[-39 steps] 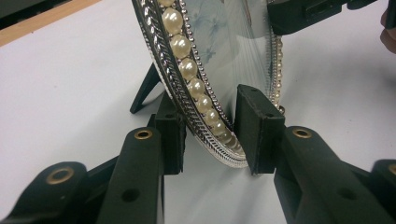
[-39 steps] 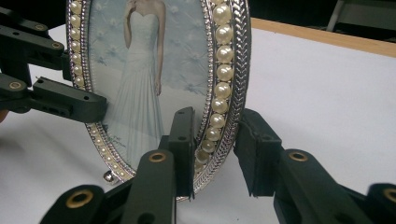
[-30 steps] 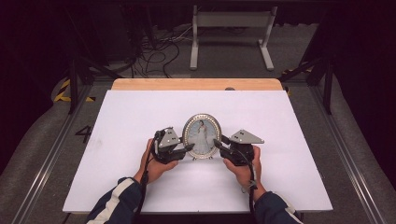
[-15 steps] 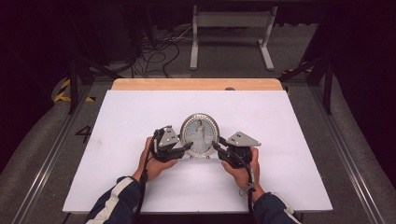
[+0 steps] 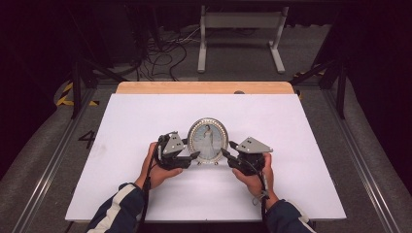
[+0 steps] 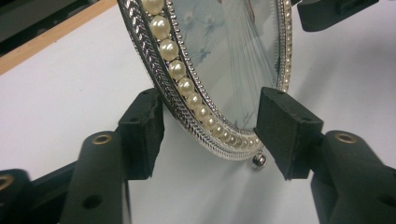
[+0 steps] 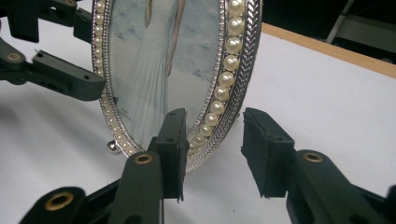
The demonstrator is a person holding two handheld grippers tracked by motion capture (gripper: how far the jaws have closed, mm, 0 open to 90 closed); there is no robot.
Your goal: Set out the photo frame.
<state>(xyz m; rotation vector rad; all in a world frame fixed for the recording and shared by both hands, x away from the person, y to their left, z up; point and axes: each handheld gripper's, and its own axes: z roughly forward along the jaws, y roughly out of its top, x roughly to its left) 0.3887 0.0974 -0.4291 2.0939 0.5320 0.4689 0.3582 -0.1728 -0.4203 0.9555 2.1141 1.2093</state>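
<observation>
High view – frame: an oval picture frame [image 5: 208, 141] with a pearl rim stands upright near the middle of the white surface [image 5: 126, 126].
High view – left hand-held gripper [image 5: 194, 156]: at the frame's lower left edge, held by the person's left hand [image 5: 156, 170].
High view – right hand-held gripper [image 5: 226, 153]: at the frame's lower right edge, held by the right hand [image 5: 253, 180].
Left gripper view – jaws: spread, having just been opening; the frame's [image 6: 219, 70] rim stands between them, one pad just beside its back edge, the other off the glass.
Right gripper view – jaws: spread, having just been opening; the pearl rim of the frame [image 7: 163, 70] sits between the pads, neither pressing. The left hand-held gripper [image 7: 95, 56] shows beyond, at the far edge.
Frame foot: a small ball foot [image 7: 112, 147] rests on the surface.
</observation>
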